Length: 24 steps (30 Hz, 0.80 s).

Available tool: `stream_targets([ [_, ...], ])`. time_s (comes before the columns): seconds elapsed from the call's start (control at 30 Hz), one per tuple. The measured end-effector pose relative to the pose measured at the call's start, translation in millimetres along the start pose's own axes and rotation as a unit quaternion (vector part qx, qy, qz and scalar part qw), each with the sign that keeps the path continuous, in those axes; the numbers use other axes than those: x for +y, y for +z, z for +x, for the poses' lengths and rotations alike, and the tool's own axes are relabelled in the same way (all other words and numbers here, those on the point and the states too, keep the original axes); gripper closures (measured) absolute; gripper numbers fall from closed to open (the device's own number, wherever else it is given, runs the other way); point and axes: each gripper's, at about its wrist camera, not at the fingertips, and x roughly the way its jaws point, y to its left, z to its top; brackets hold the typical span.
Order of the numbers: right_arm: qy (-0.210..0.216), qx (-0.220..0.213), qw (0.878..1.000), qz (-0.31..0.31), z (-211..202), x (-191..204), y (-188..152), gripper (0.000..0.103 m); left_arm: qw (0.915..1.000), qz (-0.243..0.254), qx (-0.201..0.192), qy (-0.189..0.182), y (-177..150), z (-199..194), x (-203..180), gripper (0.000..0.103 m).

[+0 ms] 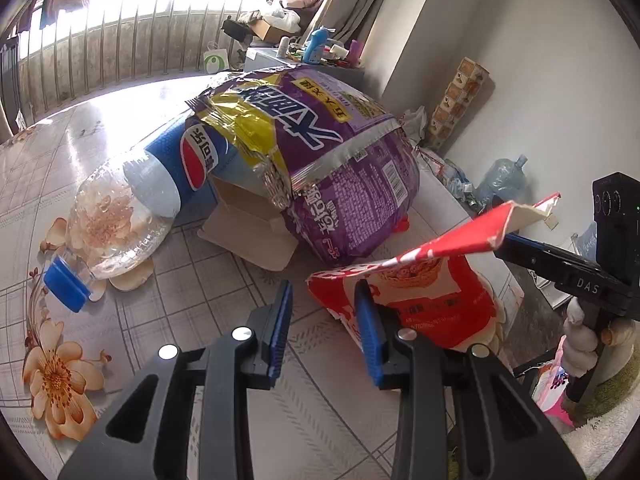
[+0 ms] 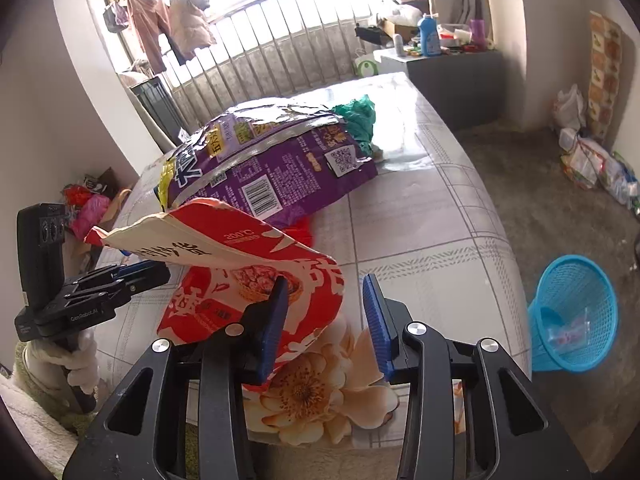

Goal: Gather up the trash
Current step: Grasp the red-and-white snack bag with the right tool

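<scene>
A red snack bag (image 1: 424,300) (image 2: 240,300) stands crumpled near the table's front edge, its torn mouth flap raised. My left gripper (image 1: 323,286) is open; the bag's corner reaches in between the jaws beside the right pad, and the left pad is clear of it. My right gripper (image 2: 326,280) is open too; its left finger is in front of the bag, its right pad apart from it. Each gripper shows in the other's view (image 1: 500,246) (image 2: 160,270), tips under the flap. Behind lie a big purple snack bag (image 1: 340,160) (image 2: 280,160) and an empty Pepsi bottle (image 1: 160,184).
A flattened cardboard box (image 1: 248,232) lies under the purple bag, a green plastic bag (image 2: 358,116) behind it. The table (image 2: 420,240) has a flowered cloth. A blue mesh basket (image 2: 572,312) stands on the floor to the table's right. Bags and clutter line the far wall.
</scene>
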Motion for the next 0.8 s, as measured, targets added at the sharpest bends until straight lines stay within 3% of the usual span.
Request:
stream_targets([
  [0.5,0.091,0.011,0.996,-0.006,43.5,-22.2,-1.4,0.065,0.9993,-0.009,0.029,0.02,5.4,19.5,-1.5,0.072],
  [0.67,0.116,0.017,0.993,-0.004,46.6,-22.2,-2.5,0.081,0.9991,-0.01,0.034,0.023,4.6,25.3,-1.1,0.072],
  [0.8,0.121,0.014,0.992,-0.012,42.7,-20.9,-6.4,0.085,0.9989,-0.008,0.038,0.026,7.5,29.6,-3.8,0.072],
])
